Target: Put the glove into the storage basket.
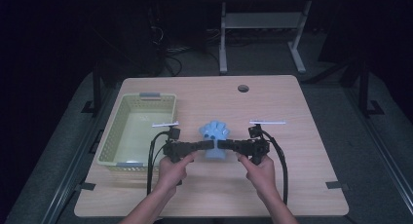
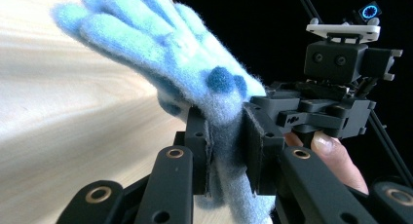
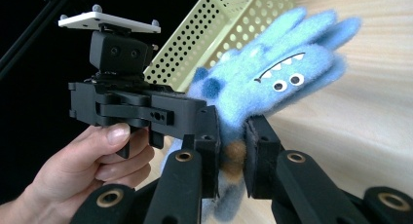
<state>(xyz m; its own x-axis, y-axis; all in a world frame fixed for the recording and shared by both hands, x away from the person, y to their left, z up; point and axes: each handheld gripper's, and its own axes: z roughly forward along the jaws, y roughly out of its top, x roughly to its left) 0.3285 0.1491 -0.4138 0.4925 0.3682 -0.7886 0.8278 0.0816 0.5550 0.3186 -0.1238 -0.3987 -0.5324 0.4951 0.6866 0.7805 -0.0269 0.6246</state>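
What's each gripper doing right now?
Left gripper: shut on the blue glove.
Right gripper: shut on the same glove.

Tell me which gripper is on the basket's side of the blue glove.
The left gripper: it clamps the blue glove from the side nearest the yellow-green basket; the right gripper clamps from the opposite side.

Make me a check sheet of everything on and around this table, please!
Surface: light wooden table, round hole near the far edge.
Job's things: fuzzy blue monster glove, gripped from both sides; yellow-green basket to its left.
Clutter: nothing seen.
Grippers: left gripper and right gripper both shut on the glove.
Cables: black cables trail from each gripper toward the person.
Surroundings: dark room, grey floor, white table legs behind.
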